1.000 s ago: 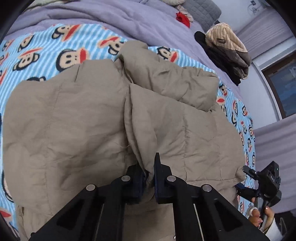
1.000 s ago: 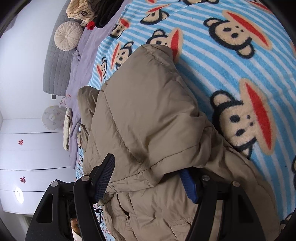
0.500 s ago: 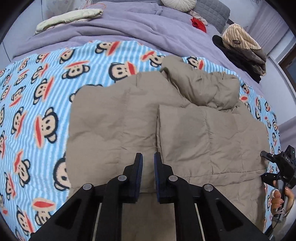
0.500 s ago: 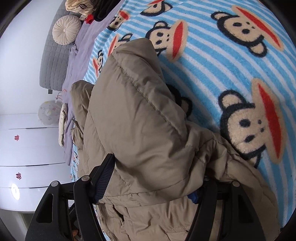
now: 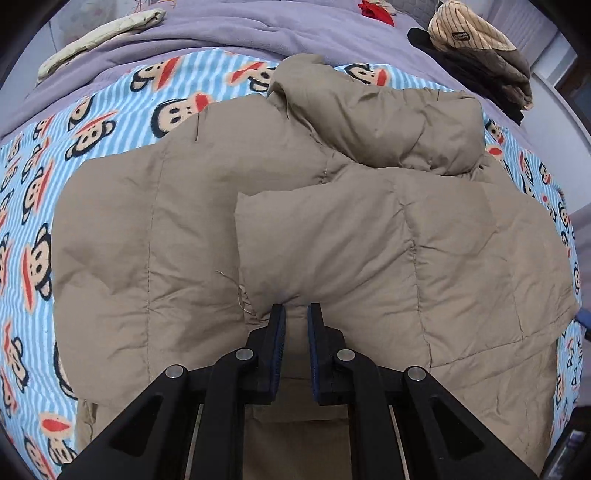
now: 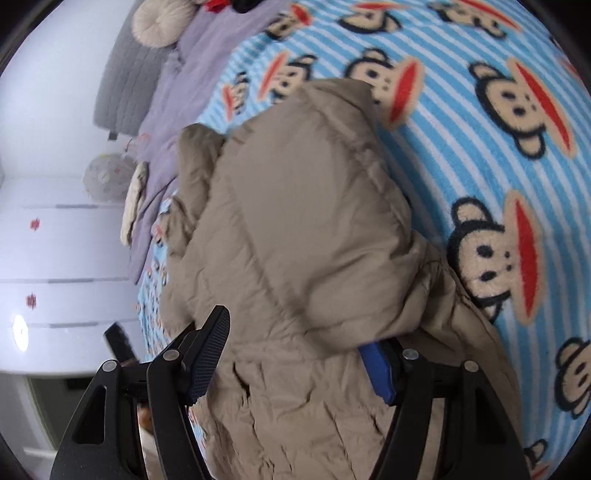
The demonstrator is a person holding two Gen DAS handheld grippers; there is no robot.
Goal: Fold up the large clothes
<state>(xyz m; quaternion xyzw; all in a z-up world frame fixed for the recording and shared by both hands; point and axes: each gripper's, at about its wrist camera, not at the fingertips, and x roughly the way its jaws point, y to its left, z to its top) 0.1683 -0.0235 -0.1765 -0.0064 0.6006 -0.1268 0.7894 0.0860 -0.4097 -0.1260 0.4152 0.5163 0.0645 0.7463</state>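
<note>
A home bedroom. A bed fills both views, spread with a blue striped monkey blanket over a lilac cover, with a grey quilted headboard and a round cushion at the far end. Folded clothes are piled at the far right, and white drawers stand against the wall at left.
</note>
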